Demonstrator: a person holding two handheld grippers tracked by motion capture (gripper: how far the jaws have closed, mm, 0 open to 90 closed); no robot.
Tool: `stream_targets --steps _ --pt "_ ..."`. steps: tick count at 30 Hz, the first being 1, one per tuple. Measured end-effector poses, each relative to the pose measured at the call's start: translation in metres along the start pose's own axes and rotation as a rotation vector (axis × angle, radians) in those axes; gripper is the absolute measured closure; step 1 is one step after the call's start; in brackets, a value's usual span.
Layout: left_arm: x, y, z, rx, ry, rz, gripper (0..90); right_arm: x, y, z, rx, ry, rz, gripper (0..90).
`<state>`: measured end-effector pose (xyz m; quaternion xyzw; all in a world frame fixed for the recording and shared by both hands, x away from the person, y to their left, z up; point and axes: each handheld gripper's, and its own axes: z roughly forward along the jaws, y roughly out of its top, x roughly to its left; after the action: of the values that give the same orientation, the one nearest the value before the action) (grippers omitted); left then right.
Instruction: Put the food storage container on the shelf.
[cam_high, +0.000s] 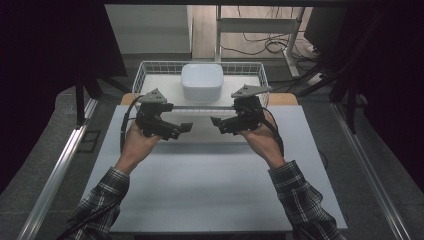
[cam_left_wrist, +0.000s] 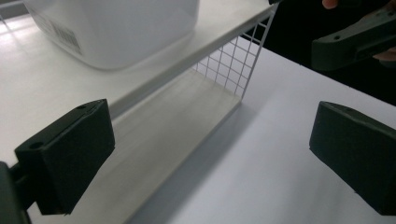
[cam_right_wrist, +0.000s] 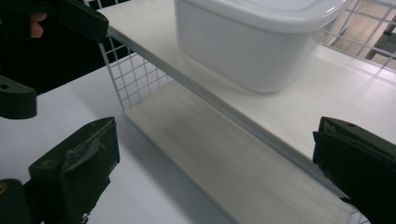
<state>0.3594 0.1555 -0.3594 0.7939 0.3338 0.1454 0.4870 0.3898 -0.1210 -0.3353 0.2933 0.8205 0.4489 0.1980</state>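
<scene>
white container (cam_high: 202, 81) sits on the upper shelf (cam_high: 165, 85) of a wire-sided rack (cam_high: 150, 67) at the far end of the table (cam_high: 210, 170), ahead of both grippers and between their lines of reach. the high view gives the whole layout: left gripper (cam_high: 179, 128) and right gripper (cam_high: 218, 123) are held up side by side just short of the rack's front edge, jaws pointing inward toward each other with a gap between the 2 tools.

the left gripper view adds a barcode label (cam_left_wrist: 63, 33) on the container's side, and puts the container up and to the left of that gripper (cam_left_wrist: 210, 154), whose jaws stand wide apart around nothing. the right gripper view shows the container's lid rim (cam_right_wrist: 280, 16) and a lower shelf (cam_right_wrist: 224, 154) beneath the upper one; the container lies ahead and above the right gripper (cam_right_wrist: 215, 172), jaws likewise spread and empty. neither gripper touches the container.
</scene>
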Motion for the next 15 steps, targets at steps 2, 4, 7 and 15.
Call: stream_targets --steps 2,4,7,15 --pt "-0.003 -0.006 0.000 0.000 -0.008 -0.002 0.0 0.003 -0.004 -0.002 -0.002 0.009 -0.003 0.3" --pt "-0.005 -0.012 0.001 0.001 -0.014 -0.006 0.0 0.006 -0.008 -0.003 -0.001 0.018 -0.006 0.3" --pt "-0.008 -0.020 0.003 -0.003 -0.034 -0.011 0.1 0.011 -0.016 -0.003 -0.003 0.034 -0.007 0.4" --pt "-0.018 -0.039 0.009 0.013 -0.025 0.010 0.4 0.019 -0.036 -0.004 -0.008 0.052 -0.012 0.5"
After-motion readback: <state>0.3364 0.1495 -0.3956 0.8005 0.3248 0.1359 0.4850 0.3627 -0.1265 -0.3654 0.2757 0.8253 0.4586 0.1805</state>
